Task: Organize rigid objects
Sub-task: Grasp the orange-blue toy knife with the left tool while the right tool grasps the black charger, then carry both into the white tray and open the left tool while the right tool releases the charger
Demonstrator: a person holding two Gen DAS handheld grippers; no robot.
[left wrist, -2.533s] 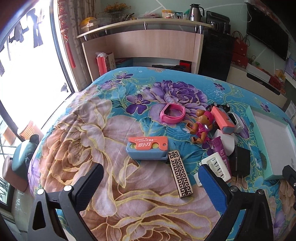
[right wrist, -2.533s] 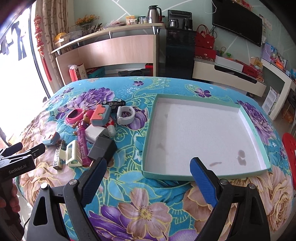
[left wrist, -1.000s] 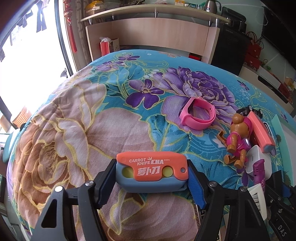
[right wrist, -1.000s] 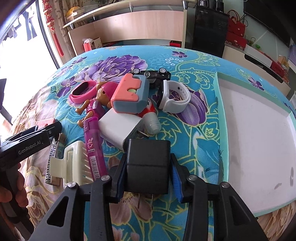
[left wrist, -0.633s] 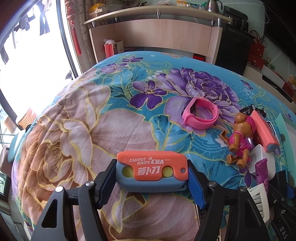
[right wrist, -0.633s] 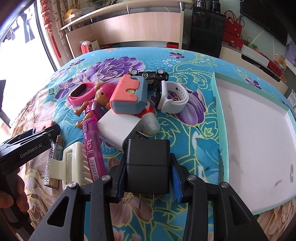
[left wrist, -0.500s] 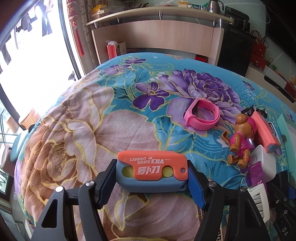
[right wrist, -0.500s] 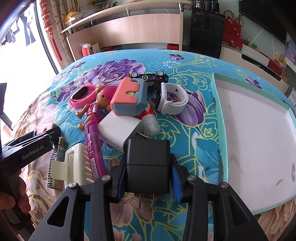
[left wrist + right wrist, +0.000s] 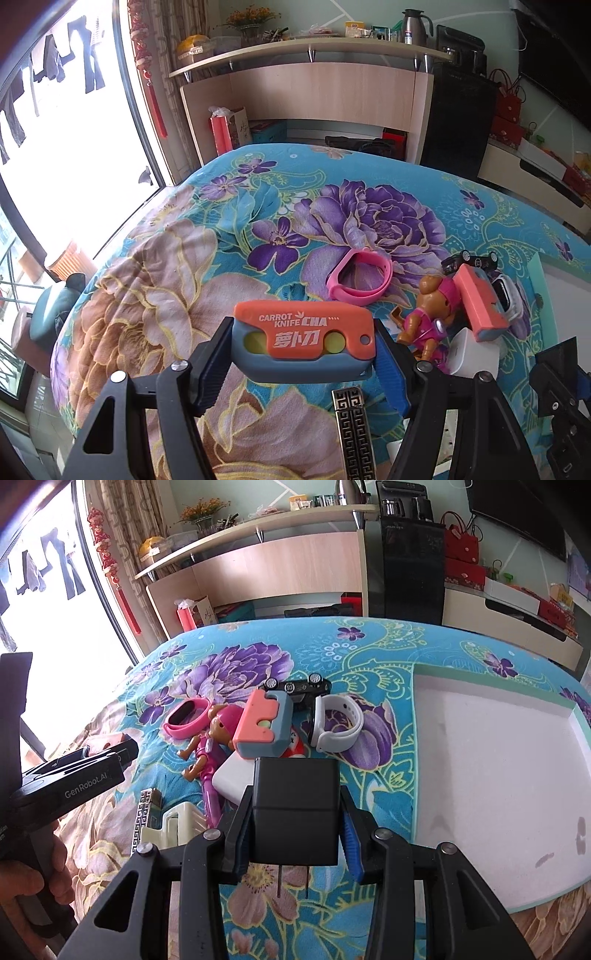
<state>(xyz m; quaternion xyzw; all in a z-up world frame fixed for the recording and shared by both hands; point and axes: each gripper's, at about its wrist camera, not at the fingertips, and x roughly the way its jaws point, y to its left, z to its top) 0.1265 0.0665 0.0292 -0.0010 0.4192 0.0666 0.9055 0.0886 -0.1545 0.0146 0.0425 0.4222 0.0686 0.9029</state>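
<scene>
Lifting clear of the bedspread (image 9: 155,266) now: carrot knife toy (image 9: 301,341) and black charger (image 9: 295,812).

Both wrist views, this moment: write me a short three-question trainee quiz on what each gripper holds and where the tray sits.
1. True or false: the left gripper is clamped on the orange and grey-blue plastic carrot knife toy.
2. What does the right gripper hold? A) white smartwatch B) black cube-shaped plug adapter C) pink wristband
3. Fill in: the shallow white tray with a mint-green rim holds ____ of the loose items.

Key: 1 true; 2 B; 3 none. The white smartwatch and the pink silicone wristband lie on the floral cloth.
</scene>
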